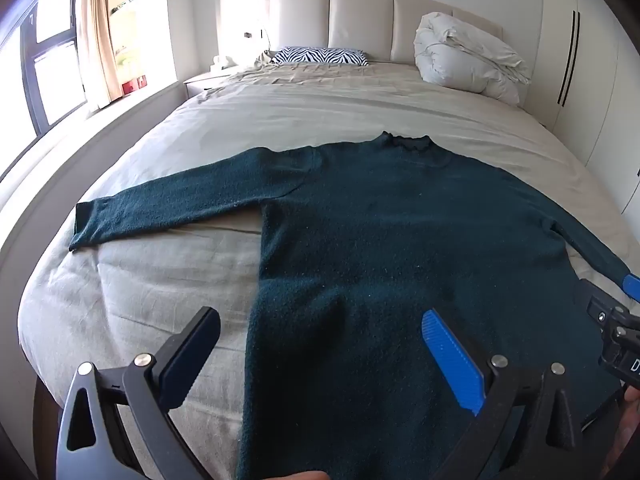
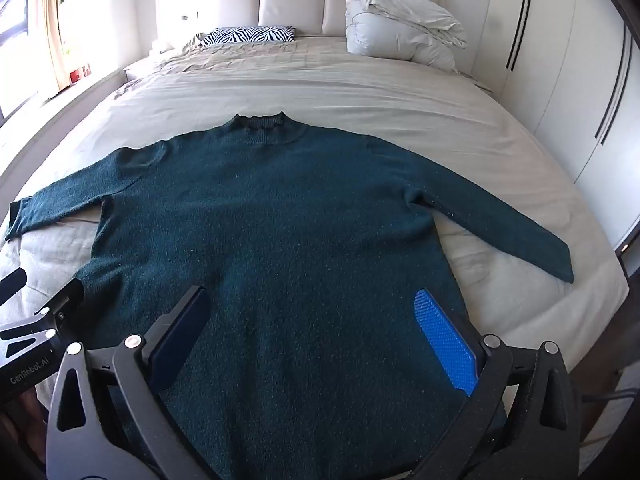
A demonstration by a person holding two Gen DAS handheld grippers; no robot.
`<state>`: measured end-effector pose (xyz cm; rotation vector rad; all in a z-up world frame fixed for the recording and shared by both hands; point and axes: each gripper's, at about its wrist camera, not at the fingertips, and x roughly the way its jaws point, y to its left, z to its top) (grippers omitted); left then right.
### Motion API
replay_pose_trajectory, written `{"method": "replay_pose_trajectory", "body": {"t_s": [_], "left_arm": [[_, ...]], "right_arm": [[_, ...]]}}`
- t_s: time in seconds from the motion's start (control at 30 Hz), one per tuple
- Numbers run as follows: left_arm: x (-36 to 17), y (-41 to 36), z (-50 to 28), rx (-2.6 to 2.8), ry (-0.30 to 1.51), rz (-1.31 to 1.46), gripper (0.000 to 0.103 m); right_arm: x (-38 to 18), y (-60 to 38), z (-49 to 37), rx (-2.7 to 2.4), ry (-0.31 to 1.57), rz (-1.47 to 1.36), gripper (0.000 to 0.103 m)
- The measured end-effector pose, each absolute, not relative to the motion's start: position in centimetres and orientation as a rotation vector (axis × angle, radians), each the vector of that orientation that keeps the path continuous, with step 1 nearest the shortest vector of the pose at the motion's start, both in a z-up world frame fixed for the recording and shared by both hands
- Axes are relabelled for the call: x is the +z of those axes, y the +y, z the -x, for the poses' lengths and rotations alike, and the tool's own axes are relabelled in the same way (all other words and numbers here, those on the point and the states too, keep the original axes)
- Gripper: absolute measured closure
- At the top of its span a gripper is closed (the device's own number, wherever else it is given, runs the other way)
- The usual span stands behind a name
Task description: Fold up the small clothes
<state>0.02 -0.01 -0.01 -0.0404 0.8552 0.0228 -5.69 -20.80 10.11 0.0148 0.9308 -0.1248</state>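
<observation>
A dark green knitted sweater [image 1: 380,232] lies flat on the beige bed, collar away from me, both sleeves spread out; it also shows in the right wrist view [image 2: 280,232]. My left gripper [image 1: 320,316] is open and empty, hovering over the sweater's lower left edge near the hem. My right gripper [image 2: 308,300] is open and empty above the lower middle of the sweater. The right gripper's blue finger shows at the right edge of the left wrist view [image 1: 632,284], by the right sleeve cuff. The left gripper shows at the left edge of the right wrist view [image 2: 24,308].
The bed [image 2: 360,92] has a beige cover. A zebra-print pillow [image 2: 248,35] and a bundled white duvet [image 2: 400,28] lie by the padded headboard. A window with curtains [image 1: 96,40] is at the left, white wardrobes [image 2: 560,80] at the right.
</observation>
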Motion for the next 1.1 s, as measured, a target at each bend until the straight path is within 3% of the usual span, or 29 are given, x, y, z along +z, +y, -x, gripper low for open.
{"method": "replay_pose_trajectory", "body": {"t_s": [1.1], "left_arm": [[-0.8, 0.0, -0.1, 0.017, 0.865, 0.04, 0.0]], "right_arm": [[9.1, -20.2, 6.1, -0.126, 0.944, -0.006, 0.0]]}}
